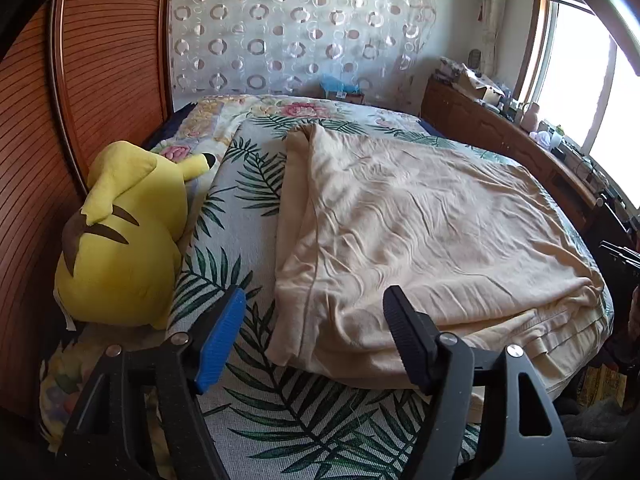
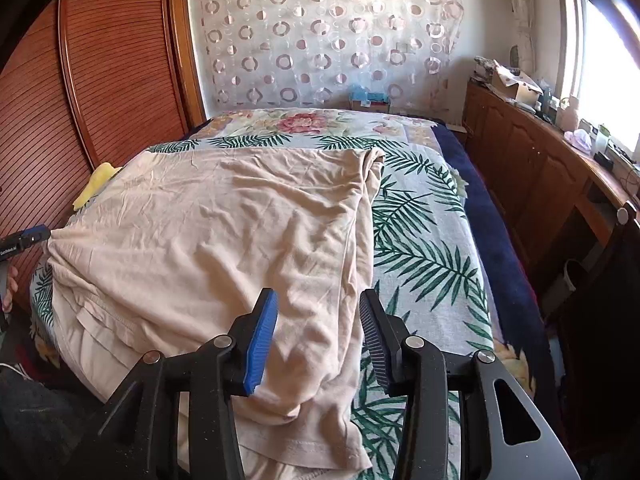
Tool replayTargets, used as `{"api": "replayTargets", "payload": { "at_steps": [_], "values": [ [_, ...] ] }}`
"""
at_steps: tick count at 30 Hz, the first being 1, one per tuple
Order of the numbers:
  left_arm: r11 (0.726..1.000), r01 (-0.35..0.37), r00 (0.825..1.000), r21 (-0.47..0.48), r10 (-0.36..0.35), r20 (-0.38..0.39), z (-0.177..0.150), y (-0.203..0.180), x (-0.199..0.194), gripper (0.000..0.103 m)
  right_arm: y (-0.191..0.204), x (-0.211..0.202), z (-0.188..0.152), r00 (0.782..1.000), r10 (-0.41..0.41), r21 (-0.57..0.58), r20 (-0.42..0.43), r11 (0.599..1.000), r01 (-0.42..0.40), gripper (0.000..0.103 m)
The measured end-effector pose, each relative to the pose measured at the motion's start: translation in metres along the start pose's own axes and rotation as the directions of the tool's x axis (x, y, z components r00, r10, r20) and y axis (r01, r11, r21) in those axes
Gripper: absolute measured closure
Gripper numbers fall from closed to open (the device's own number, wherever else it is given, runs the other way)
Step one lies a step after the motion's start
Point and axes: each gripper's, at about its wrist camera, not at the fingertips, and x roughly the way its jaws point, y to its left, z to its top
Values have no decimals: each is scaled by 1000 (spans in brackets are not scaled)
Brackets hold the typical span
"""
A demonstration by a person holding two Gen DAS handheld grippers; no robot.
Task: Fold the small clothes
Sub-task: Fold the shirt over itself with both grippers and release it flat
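Observation:
A beige garment (image 1: 420,216) lies folded and wrinkled on the palm-leaf bedspread (image 1: 256,184). My left gripper (image 1: 316,292) stands open over its near left corner, with the cloth's edge between the blue finger (image 1: 222,340) and the black one, neither pad pressing it. In the right wrist view the same garment (image 2: 224,216) spreads to the left. My right gripper (image 2: 319,294) is open astride its near right edge; the cloth lies loose between the fingers. The left gripper's tip (image 2: 34,236) shows at the garment's far-left corner.
A yellow plush toy (image 1: 120,240) lies at the bed's left side against a wooden slatted wardrobe (image 1: 100,60). A wooden cabinet (image 2: 532,176) with clutter runs along the right under the window. A dark blue blanket (image 2: 496,256) edges the bed's right side.

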Motion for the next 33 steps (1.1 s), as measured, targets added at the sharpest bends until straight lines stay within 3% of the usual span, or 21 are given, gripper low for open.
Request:
{"api": "replayTargets", "payload": {
  "at_steps": [12, 18, 27, 33],
  "values": [
    [1000, -9, 999, -11, 9, -49, -8, 0, 16, 31, 28, 54, -8, 997, 30, -29, -65, 999, -32, 59],
    [1000, -21, 998, -11, 20, -59, -11, 1, 20, 31, 35, 56, -12, 998, 14, -40, -54, 999, -16, 58],
    [1000, -16, 997, -23, 14, -78, -16, 2, 27, 31, 46, 55, -21, 1000, -4, -83, -31, 997, 1, 44],
    [999, -19, 997, -26, 17, -73, -18, 2, 28, 30, 49, 54, -26, 1000, -7, -88, -13, 996, 6, 41]
  ]
}}
